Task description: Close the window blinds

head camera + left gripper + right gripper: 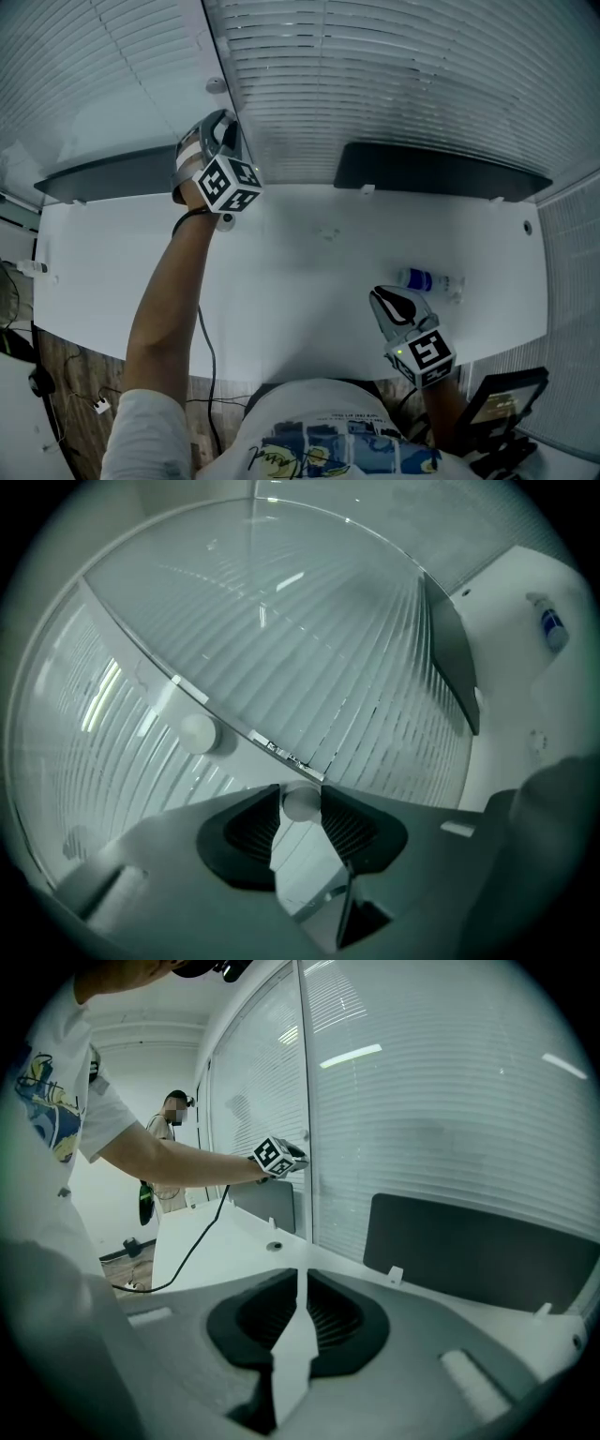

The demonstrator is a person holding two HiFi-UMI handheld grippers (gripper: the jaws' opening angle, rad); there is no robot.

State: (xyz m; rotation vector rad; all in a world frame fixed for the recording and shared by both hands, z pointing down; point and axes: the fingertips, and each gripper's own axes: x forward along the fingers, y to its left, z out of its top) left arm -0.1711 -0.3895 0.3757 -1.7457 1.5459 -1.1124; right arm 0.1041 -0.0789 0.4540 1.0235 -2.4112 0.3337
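Pinching the wand [301, 803] at the blinds' [375, 84] edge is left gripper [223, 127]; right gripper [389, 298] hovers closed above desk [300, 262].

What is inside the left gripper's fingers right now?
A small white round knob sits pinched between the left gripper's fingers, in front of the blinds. Whatever it is attached to is hidden behind the fingers.

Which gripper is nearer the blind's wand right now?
Left. The left gripper is up at the blinds, jaws closed on the end of the wand; the right gripper hangs low over the desk, beside the bottle.
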